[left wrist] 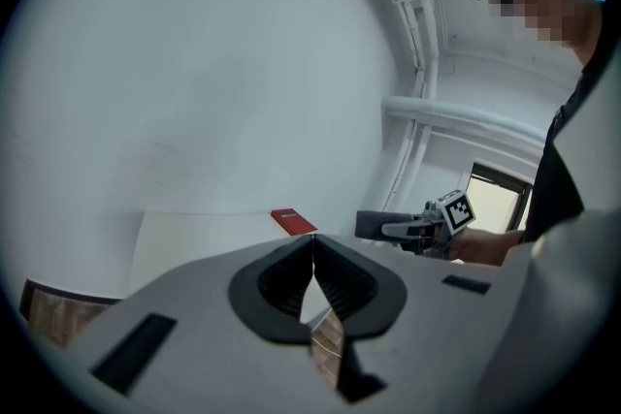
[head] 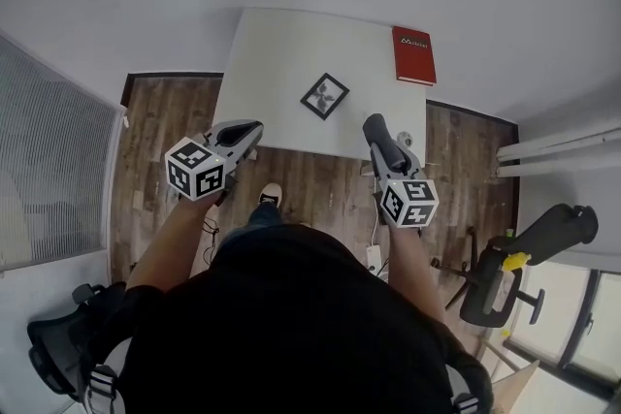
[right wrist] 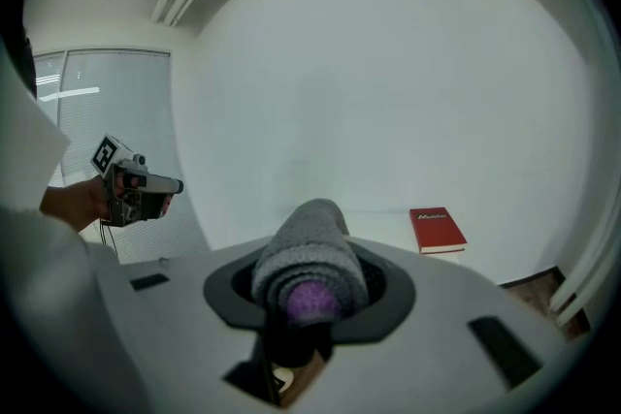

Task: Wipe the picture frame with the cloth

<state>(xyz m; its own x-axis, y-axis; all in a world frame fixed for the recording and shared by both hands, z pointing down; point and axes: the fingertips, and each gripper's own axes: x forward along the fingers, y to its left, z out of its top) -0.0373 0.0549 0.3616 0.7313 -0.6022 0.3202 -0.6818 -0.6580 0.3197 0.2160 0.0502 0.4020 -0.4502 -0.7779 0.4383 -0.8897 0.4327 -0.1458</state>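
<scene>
The picture frame (head: 325,96), black-edged with a leaf print, lies flat near the middle of the white table (head: 281,53). Both grippers hover short of the table's near edge, over the wooden floor. My left gripper (head: 254,127) (left wrist: 312,239) is shut with nothing in it, its pads meeting in a line. My right gripper (head: 375,122) (right wrist: 309,291) is shut on a rolled grey cloth (head: 380,135) (right wrist: 309,257) with a purple core, which sticks out forward between the jaws. The frame is hidden in both gripper views.
A red book (head: 413,54) (left wrist: 292,220) (right wrist: 437,230) lies at the table's far right corner. A black office chair (head: 514,267) stands at the right and another (head: 58,344) at the lower left. A blind (head: 49,160) covers the window at left. A white wall rises behind the table.
</scene>
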